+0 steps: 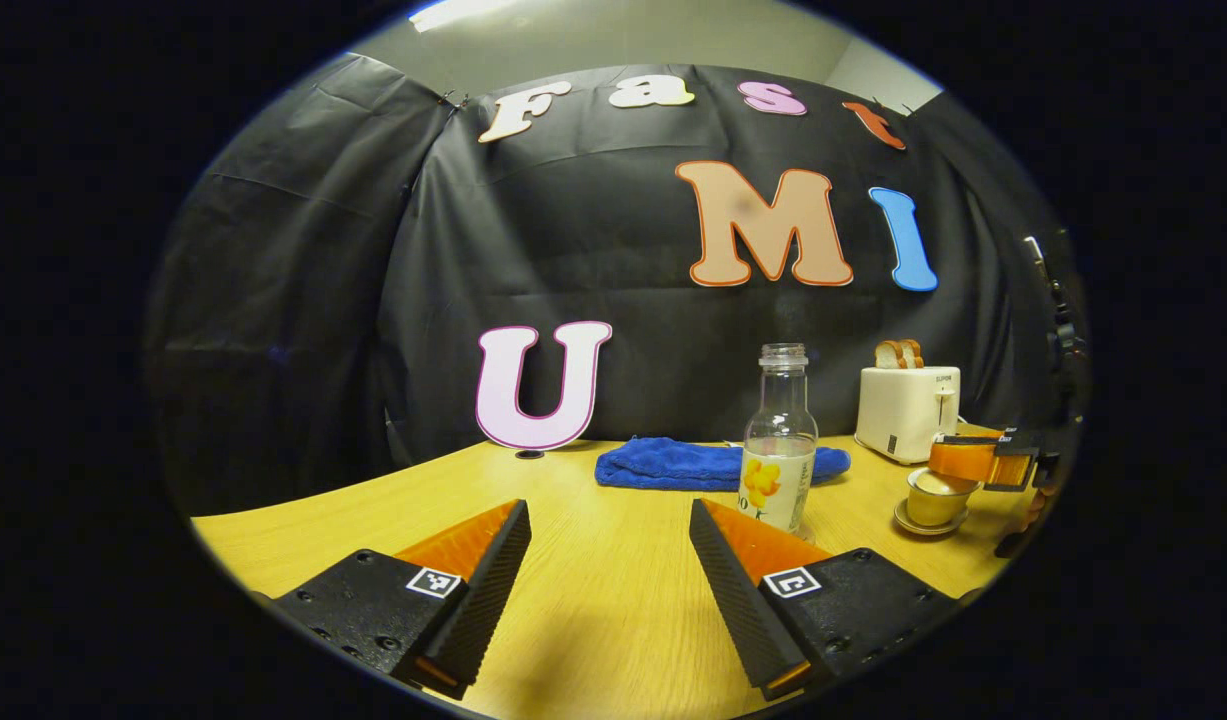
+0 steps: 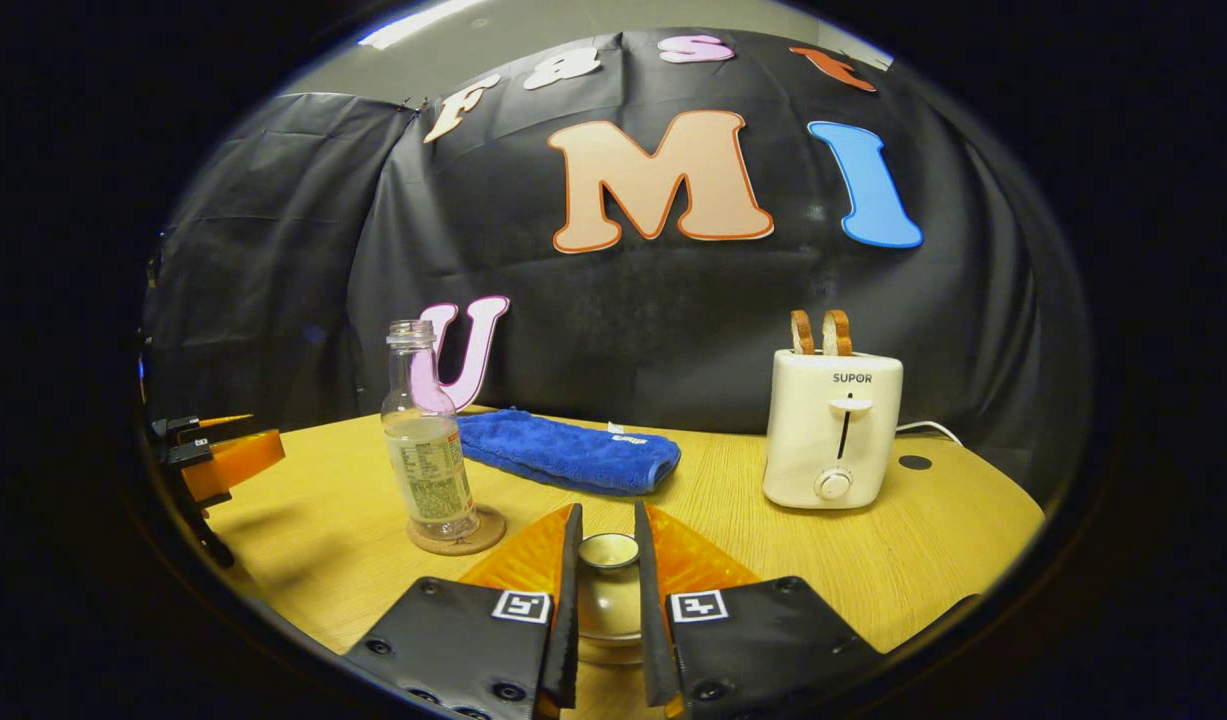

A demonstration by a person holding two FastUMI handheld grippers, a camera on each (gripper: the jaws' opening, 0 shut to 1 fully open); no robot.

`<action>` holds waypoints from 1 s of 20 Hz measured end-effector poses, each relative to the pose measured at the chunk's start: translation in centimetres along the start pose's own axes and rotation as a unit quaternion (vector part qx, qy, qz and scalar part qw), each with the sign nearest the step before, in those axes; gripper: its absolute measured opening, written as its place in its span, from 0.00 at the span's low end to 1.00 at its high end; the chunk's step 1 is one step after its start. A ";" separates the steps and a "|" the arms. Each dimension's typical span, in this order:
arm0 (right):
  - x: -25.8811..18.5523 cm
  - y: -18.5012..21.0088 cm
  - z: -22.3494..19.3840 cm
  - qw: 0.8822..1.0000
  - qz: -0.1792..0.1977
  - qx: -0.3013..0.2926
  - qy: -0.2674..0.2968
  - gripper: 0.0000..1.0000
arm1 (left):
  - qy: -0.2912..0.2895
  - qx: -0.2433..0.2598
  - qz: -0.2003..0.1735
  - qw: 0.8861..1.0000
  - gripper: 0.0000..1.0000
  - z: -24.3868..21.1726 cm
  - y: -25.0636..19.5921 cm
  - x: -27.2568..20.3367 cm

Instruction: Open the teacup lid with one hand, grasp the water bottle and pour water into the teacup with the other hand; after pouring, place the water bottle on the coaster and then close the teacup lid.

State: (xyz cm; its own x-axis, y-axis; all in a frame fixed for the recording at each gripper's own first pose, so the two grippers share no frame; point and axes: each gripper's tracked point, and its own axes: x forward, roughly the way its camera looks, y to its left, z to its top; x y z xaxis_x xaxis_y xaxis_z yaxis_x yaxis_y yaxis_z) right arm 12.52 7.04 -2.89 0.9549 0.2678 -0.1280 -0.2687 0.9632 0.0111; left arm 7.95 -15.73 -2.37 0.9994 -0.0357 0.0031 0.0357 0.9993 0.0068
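Bottle: a clear glass water bottle (image 2: 428,440) stands straight up on a round brown coaster (image 2: 457,532). It has no cap on top. It has a paper label round its lower half, with a yellow flower (image 1: 761,478) on one side and small print on the other.

Water: I cannot tell how much is inside the bottle.

Teacup: a small, round, tan cup (image 1: 935,498) sits on a little saucer (image 1: 928,526) on the wooden table (image 2: 933,560). It is to the right of the bottle, apart from it.

Lid: in the right gripper view a round lid knob (image 2: 609,549) sits on top of the cup, so the lid is on.

Right gripper: the right gripper (image 2: 607,580) has its two fingers close together round the top of the cup. They sit on each side of the knob. I cannot tell if they really squeeze it. In the left gripper view it hangs just above the cup.

Left gripper: the left gripper (image 1: 609,560) is spread wide, with nothing between its fingers. It is low over the table, near the bottle but not touching it.

Towel: a blue towel (image 2: 565,452) lies folded behind the bottle, near the black wall.

Toaster: a white toaster (image 2: 831,428) stands at the back right with two slices of bread (image 2: 820,333) sticking out.
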 end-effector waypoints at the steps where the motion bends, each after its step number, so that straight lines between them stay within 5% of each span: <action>1: 0.0 -0.2 0.0 1.000 -0.004 0.002 0.002 0.31 | 0.000 0.000 0.000 1.000 0.93 0.0 0.0 0.0; 6: -0.1 -0.4 -0.4 1.000 -0.016 -0.002 0.007 0.40 | 0.000 0.000 -0.001 1.000 0.93 0.0 0.0 0.0; 11: -1.4 -1.2 0.4 0.999 -0.029 0.007 -0.016 0.91 | -0.001 0.000 -0.001 1.000 0.93 0.0 0.0 0.0; 12: -1.8 -1.2 0.7 0.999 -0.033 0.006 -0.026 0.81 | 0.000 0.000 0.000 1.000 0.93 0.0 0.0 0.0; 14: -2.8 -1.8 1.2 0.998 -0.044 0.006 -0.047 0.92 | 0.000 0.000 0.000 1.000 0.93 0.0 0.0 0.0; 20: -6.3 -4.4 1.5 0.993 -0.103 0.005 -0.066 0.88 | -0.001 0.000 0.000 1.000 0.93 -0.1 0.0 -0.1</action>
State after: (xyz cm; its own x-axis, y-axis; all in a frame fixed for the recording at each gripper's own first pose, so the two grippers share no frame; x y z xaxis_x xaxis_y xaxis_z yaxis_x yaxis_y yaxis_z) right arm 7.84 1.14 -0.65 0.9978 0.0662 0.0018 -0.0662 0.9978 0.0072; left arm 7.88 -15.70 -2.43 0.9993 -0.0365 0.0043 0.0364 0.9993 0.0074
